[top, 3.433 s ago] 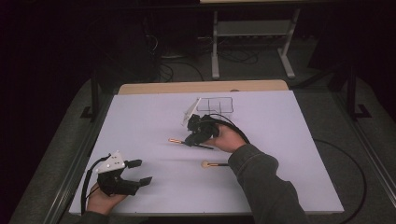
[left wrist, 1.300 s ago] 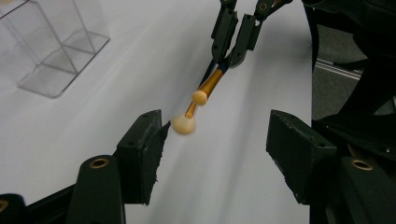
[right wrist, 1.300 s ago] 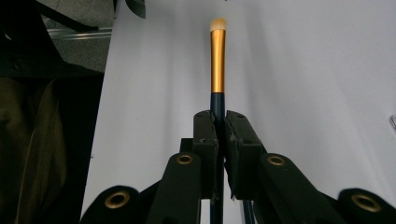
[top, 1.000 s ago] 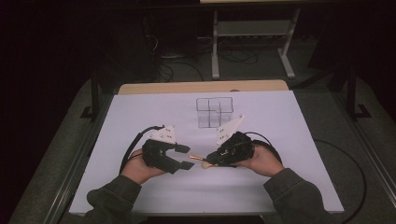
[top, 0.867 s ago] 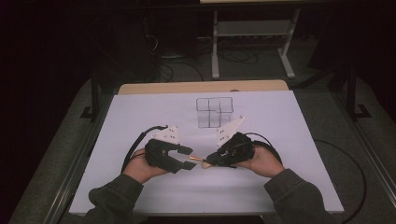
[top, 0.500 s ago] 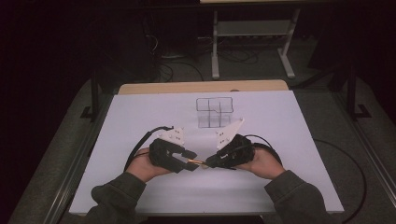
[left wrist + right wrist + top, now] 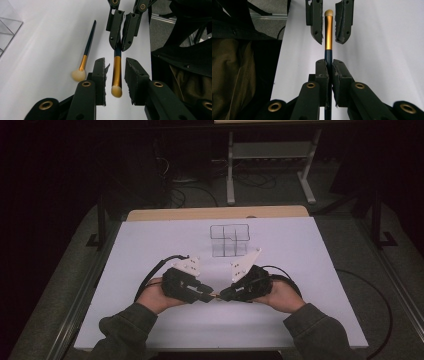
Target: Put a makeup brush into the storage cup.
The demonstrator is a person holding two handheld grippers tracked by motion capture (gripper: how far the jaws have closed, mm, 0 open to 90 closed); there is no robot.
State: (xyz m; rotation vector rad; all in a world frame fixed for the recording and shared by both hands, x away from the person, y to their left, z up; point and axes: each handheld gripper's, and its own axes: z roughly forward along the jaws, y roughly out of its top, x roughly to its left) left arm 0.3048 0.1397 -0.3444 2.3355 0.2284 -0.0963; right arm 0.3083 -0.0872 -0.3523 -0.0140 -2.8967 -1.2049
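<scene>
Currently right tongs (image 7: 329, 67) clamping brush (image 7: 116, 75) by dark handle, long axis aimed straight between left tongs (image 7: 115, 75) (just been closing, pads not yet touching ferrule).

Lab/test rig: dark room, white-topped table (image 7: 150, 245), metal stand (image 7: 270, 155), floor cables (image 7: 200, 195).

A white-topped desk (image 7: 150, 245) with a bare wooden strip along its upper edge carries a clear compartment box (image 7: 229, 240) at upper centre. A makeup brush (image 7: 85, 56) lies flat on it, upper left of the left gripper view.
</scene>
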